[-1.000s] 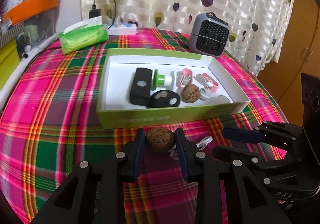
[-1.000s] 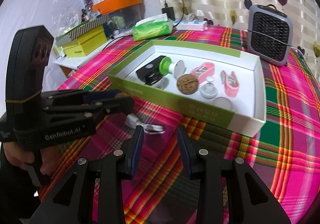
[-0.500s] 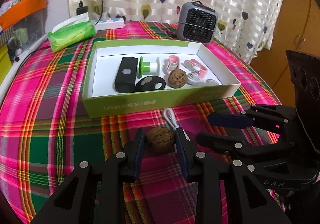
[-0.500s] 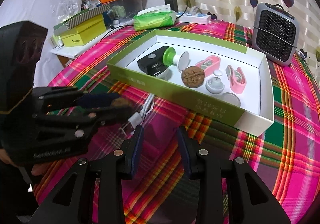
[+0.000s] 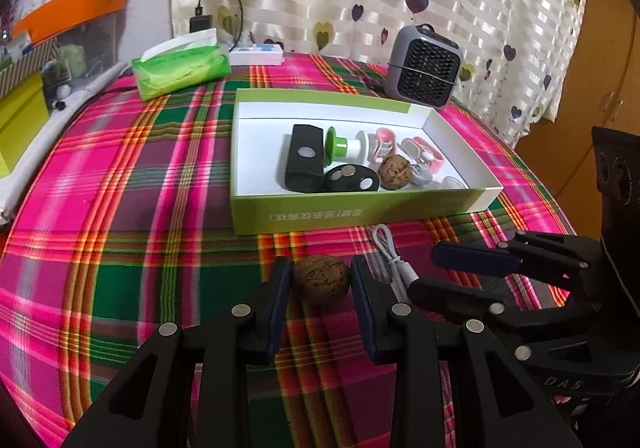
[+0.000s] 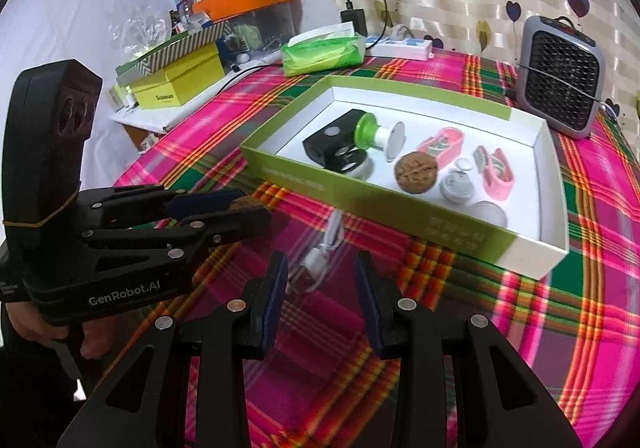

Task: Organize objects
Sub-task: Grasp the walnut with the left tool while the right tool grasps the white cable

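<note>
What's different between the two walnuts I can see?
One walnut sits between the left gripper's pads, outside the box and in front of it; the other walnut lies inside the box among small gadgets, touched by no gripper. The gripped one looks wider than tall; the boxed one looks rounder. Both are brown, wrinkled and whole.
</note>
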The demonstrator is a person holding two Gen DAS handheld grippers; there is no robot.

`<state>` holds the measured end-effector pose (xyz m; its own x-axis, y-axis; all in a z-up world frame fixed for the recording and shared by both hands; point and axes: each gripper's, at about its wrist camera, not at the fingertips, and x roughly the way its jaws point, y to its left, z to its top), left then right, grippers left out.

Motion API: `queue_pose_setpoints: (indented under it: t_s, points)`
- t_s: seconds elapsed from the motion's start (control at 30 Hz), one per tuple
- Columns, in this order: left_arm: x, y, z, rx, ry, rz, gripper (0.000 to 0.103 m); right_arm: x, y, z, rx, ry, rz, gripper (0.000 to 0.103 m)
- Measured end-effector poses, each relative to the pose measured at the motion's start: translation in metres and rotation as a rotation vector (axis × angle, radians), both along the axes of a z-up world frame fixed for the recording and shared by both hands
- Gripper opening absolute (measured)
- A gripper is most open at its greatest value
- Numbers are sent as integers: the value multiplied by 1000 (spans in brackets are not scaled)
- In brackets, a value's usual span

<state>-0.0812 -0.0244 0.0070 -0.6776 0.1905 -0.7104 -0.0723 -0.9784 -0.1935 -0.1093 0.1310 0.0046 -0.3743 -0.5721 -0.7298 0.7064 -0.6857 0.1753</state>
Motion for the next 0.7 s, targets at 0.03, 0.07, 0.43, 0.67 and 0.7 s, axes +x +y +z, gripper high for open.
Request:
queue_pose_setpoints:
  t_s: [0.03,0.07,0.43,0.67,0.7]
  points:
    - [0,-1,0,2,1,1,29,0,-2,-1,5,-2,3,36]
    - [1,-3,0,4,3,2,29,1,-5,-3,12,-4,5,36]
    - [4,-7,-1,11,7,-2,29,-3,-18,-12,97,23,-31,27]
    - [5,-4,0,7,10,-11,29,0,-15,-11,104,35,-35,17]
    - [5,-4,0,8,9,-11,29,0,-14,-11,102,35,-35,17]
